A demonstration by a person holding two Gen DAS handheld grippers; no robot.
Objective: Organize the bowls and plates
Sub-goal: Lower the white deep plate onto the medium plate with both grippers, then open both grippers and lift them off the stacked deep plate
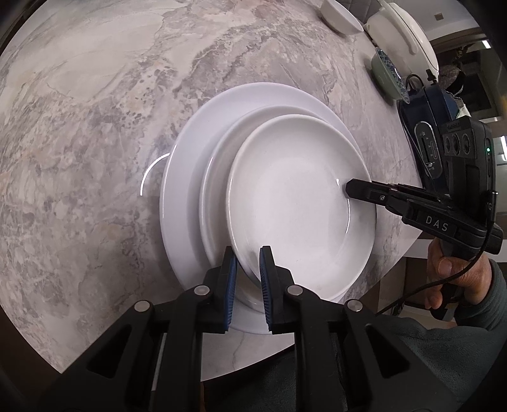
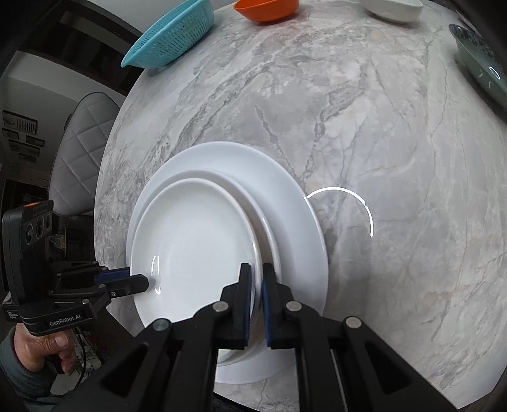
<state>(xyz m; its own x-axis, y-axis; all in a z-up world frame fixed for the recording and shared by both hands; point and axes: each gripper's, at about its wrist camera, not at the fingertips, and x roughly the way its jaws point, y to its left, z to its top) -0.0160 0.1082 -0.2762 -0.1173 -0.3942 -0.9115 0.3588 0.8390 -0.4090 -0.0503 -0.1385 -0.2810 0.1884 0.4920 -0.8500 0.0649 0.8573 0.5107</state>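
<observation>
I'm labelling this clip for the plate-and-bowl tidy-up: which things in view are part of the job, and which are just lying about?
In the job:
small plate, clamped at opposite rims by the left hand-held gripper and right hand-held gripper
middle plate
large plate
white bowl
green bowl
orange bowl

Lying about:
teal colander
white lidded pot

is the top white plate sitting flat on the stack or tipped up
Tipped. The top plate sits off-centre on the stack, its edge raised off the middle plate, with the left gripper and right gripper clamped on opposite rims.
</observation>
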